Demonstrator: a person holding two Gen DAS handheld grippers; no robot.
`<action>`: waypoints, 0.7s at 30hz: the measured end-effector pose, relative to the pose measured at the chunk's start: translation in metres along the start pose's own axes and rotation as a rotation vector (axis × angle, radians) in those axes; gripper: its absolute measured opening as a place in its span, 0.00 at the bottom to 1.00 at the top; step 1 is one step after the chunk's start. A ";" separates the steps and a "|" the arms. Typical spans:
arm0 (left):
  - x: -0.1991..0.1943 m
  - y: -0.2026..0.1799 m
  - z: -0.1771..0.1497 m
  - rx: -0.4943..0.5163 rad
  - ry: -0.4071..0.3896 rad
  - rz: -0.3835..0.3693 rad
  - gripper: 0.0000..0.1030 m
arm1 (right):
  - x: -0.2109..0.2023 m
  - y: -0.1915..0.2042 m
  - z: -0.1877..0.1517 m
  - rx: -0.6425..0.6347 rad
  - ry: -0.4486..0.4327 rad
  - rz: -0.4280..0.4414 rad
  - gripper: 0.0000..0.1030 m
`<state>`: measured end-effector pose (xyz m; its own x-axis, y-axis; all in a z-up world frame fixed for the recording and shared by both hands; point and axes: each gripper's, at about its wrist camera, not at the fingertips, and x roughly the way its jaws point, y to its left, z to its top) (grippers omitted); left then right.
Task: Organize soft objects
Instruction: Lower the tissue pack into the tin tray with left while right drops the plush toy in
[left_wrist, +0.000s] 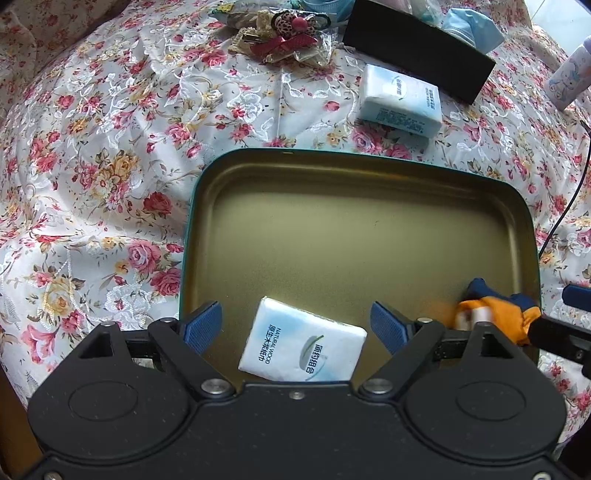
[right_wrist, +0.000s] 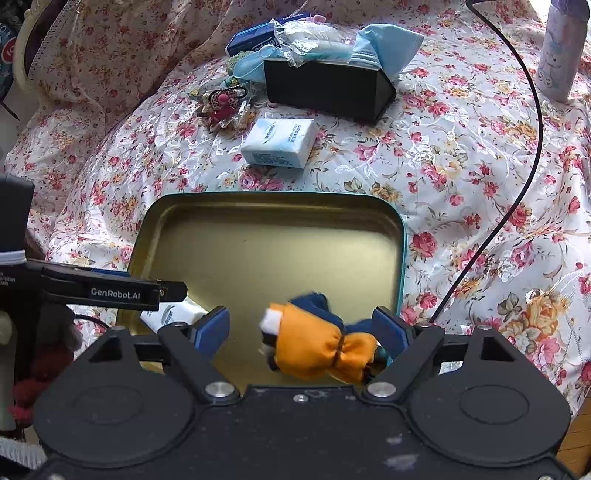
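Note:
A teal tin tray (left_wrist: 369, 173) with a gold inside sits on the floral cloth; it also shows in the right wrist view (right_wrist: 400, 258). My left gripper (left_wrist: 295, 325) is open over the tray's near edge, with a white tissue pack (left_wrist: 301, 347) lying in the tray between its fingers. My right gripper (right_wrist: 301, 328) is open over the tray's near right part; an orange and navy soft toy (right_wrist: 317, 350) lies between its fingers, against the right one. The toy also shows in the left wrist view (left_wrist: 495, 310). A second tissue pack (left_wrist: 400, 99) lies on the cloth beyond the tray (right_wrist: 280, 142).
A black box (right_wrist: 325, 88) holding blue face masks (right_wrist: 384, 44) and plastic wrap stands at the back. A bagged bunch of hair accessories (right_wrist: 221, 105) lies left of it. A patterned bottle (right_wrist: 561, 48) stands far right. A black cable (right_wrist: 532, 147) crosses the cloth.

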<state>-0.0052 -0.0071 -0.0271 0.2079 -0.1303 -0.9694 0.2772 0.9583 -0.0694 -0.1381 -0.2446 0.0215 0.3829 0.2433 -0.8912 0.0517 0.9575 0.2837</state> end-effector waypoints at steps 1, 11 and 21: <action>0.000 -0.001 0.000 0.002 0.001 -0.001 0.81 | 0.000 0.000 0.000 0.002 -0.001 -0.004 0.82; 0.002 -0.001 0.001 0.019 -0.004 0.006 0.81 | 0.006 -0.004 0.005 0.037 -0.013 -0.018 0.83; 0.003 -0.003 0.006 0.033 -0.022 0.008 0.81 | 0.011 -0.010 0.015 0.089 -0.052 -0.025 0.84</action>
<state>0.0000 -0.0113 -0.0283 0.2311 -0.1290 -0.9643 0.3063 0.9504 -0.0537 -0.1203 -0.2542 0.0145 0.4279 0.2089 -0.8793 0.1427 0.9451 0.2940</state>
